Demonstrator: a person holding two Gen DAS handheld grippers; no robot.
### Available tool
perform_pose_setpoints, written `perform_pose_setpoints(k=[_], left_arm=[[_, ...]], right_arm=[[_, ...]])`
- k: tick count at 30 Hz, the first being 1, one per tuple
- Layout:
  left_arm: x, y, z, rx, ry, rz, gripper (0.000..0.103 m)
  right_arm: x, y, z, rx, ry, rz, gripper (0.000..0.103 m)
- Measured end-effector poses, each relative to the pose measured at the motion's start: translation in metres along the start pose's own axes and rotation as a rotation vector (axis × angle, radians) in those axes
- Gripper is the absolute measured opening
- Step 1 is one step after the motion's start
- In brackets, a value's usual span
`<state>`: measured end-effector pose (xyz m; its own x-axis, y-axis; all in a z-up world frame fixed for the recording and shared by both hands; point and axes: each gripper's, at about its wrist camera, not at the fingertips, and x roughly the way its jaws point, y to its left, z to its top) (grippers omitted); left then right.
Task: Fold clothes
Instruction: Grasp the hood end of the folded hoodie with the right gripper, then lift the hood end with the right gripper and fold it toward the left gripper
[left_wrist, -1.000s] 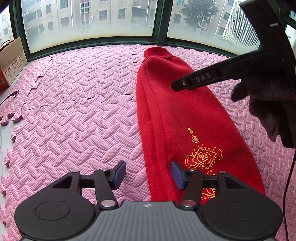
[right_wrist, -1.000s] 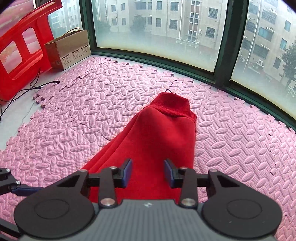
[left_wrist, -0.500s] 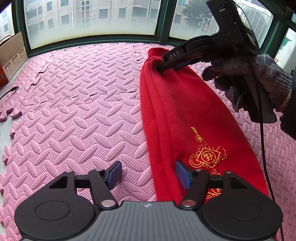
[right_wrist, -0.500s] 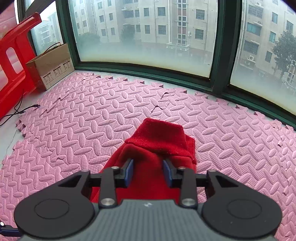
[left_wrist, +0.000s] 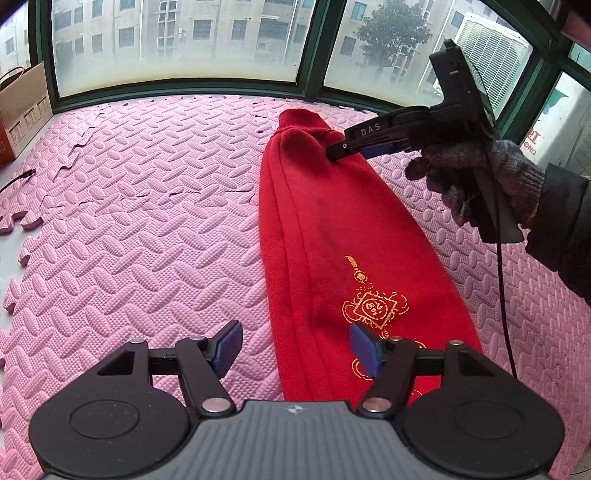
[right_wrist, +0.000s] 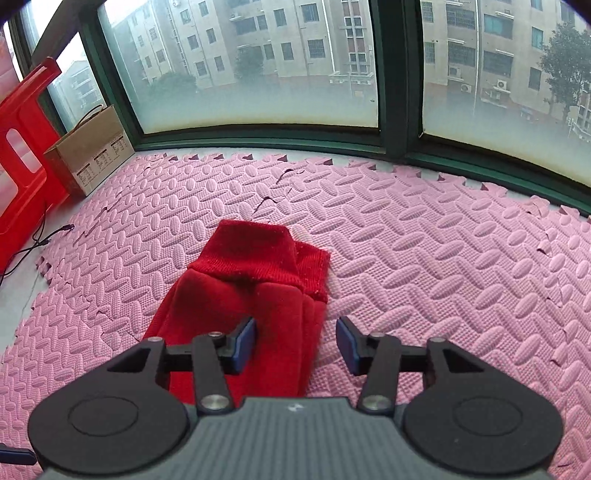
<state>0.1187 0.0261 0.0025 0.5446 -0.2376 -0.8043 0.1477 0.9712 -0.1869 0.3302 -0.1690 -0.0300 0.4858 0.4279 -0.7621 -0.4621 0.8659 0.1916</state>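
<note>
A red garment (left_wrist: 332, 229) with a gold embroidered emblem (left_wrist: 373, 306) lies folded into a long narrow strip on the pink foam mat (left_wrist: 147, 221). Its ribbed end (right_wrist: 255, 254) points toward the window. My left gripper (left_wrist: 295, 347) is open, low over the near end of the strip. My right gripper (right_wrist: 295, 341) is open, just above the strip near the ribbed end. It also shows in the left wrist view (left_wrist: 334, 153), held by a gloved hand (left_wrist: 480, 177), with its tips at the fabric.
A green window frame (right_wrist: 258, 136) borders the far side of the mat. A cardboard box (right_wrist: 92, 151), a red plastic stool (right_wrist: 22, 155) and a black cable (right_wrist: 33, 247) sit at the left on the bare floor.
My right gripper moved along the garment toward the ribbed end and its jaws opened wider. My left gripper stayed near the lower end, shifting slightly.
</note>
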Motion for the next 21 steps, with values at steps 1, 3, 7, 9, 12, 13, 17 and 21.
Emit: perform_pose_setpoints(k=[1,3,7,9,12,13,17,21], left_arm=[[-0.001,-0.001,-0.001,-0.001,0.001,-0.002,0.068],[-0.004,-0.002,-0.001,-0.010,0.006,-0.007,0.068],[-0.008,-0.004,-0.002,-0.019,0.007,-0.014,0.070],[-0.010,-0.004,-0.004,-0.020,0.010,-0.012,0.071],[-0.015,-0.004,-0.009,-0.028,0.022,-0.005,0.071],[-0.015,-0.004,-0.011,-0.034,0.028,-0.002,0.072],[-0.016,-0.003,-0.016,-0.048,0.043,0.006,0.072],[-0.018,-0.003,-0.018,-0.057,0.054,0.008,0.072]], right_arm=[[0.005,-0.004,0.000,0.017,-0.004,0.028,0.049],[0.009,-0.006,-0.001,0.020,-0.008,0.049,0.049],[0.015,-0.010,0.000,0.035,-0.026,0.082,0.050],[0.016,-0.010,0.000,0.039,-0.031,0.090,0.048],[0.015,-0.013,0.000,0.034,-0.029,0.111,0.036],[0.014,-0.016,0.000,0.051,-0.029,0.121,0.033],[0.015,-0.019,-0.002,0.049,-0.046,0.125,0.036],[0.016,-0.010,-0.005,-0.003,-0.068,0.102,0.043]])
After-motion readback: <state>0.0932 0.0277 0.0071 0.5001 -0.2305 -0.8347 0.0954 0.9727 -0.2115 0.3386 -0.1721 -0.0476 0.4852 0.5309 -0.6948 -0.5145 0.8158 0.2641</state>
